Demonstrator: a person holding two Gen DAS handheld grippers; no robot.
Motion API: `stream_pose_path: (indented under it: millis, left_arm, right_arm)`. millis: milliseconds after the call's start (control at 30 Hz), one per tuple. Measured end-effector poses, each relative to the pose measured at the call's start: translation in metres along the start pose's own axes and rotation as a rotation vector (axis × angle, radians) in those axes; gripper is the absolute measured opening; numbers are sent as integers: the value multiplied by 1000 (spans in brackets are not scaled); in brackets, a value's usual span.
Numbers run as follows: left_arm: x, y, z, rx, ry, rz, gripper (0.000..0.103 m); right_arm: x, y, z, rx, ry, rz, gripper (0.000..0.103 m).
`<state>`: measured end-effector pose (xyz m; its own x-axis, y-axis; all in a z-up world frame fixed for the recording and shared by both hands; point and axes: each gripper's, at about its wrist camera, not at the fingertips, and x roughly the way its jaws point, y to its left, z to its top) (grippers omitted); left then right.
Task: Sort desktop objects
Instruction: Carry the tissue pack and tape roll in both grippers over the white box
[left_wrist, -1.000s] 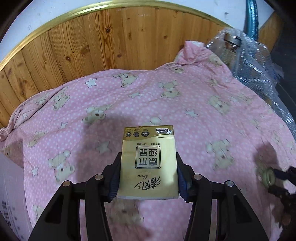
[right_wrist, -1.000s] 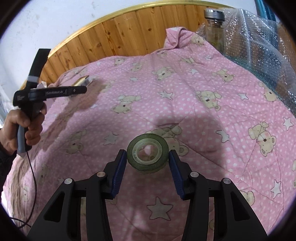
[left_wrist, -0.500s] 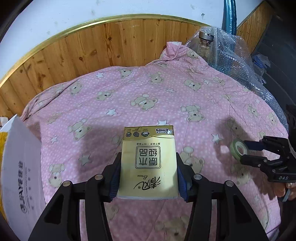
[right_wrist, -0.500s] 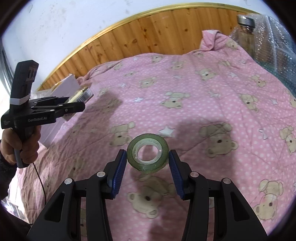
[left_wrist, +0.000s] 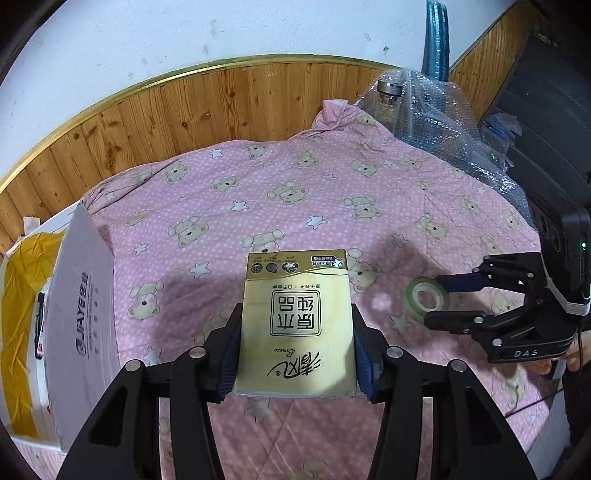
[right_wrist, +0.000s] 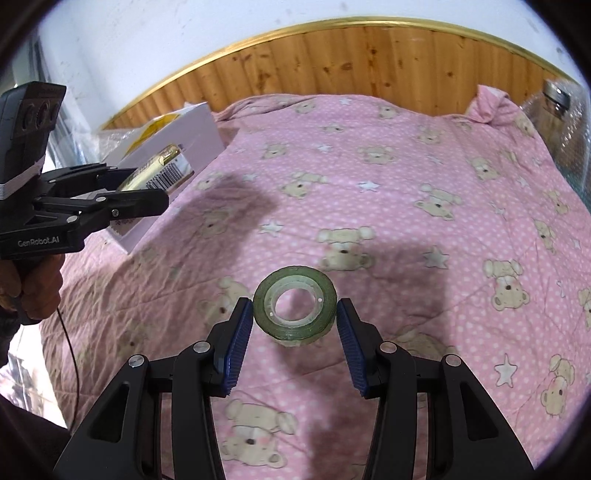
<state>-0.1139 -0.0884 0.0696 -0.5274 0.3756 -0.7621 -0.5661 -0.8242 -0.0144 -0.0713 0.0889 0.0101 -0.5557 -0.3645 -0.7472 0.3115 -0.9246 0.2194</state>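
A yellow tissue pack (left_wrist: 295, 321) with printed characters is clamped between the blue pads of my left gripper (left_wrist: 295, 334), held above the pink bear-print quilt (left_wrist: 295, 192). In the right wrist view the same pack (right_wrist: 159, 168) shows in the left gripper (right_wrist: 149, 186), next to the white box (right_wrist: 192, 136). My right gripper (right_wrist: 294, 317) is shut on a green-edged roll of clear tape (right_wrist: 295, 306), lifted off the quilt. From the left wrist view the tape roll (left_wrist: 423, 301) sits in the right gripper (left_wrist: 436, 301) at the right.
A white cardboard box (left_wrist: 81, 295) lined with a yellow bag (left_wrist: 22, 291) stands open at the left edge of the quilt. A glass bottle (left_wrist: 388, 99) in bubble wrap (left_wrist: 436, 122) is at the back right. A wooden panel wall (left_wrist: 184, 107) runs behind.
Both grippers have risen and drawn back with their objects still held. The white box has come into view at the left, and the left gripper now hangs close beside it.
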Motion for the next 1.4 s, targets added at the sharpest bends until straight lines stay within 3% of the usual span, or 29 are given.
stream_pose_path:
  millis: [867, 1133, 1400]
  left_arm:
    - [-116, 58, -62, -81, -125, -5, 52]
    - [-164, 117, -69, -146, -184, 51, 52]
    - [-186, 194, -74, -234, -204, 141, 52]
  right_arm:
    - [-16, 158, 33, -195, 8, 41, 49]
    - [-17, 222, 69, -278, -24, 68, 49]
    - [1, 275, 114, -340, -55, 111, 49]
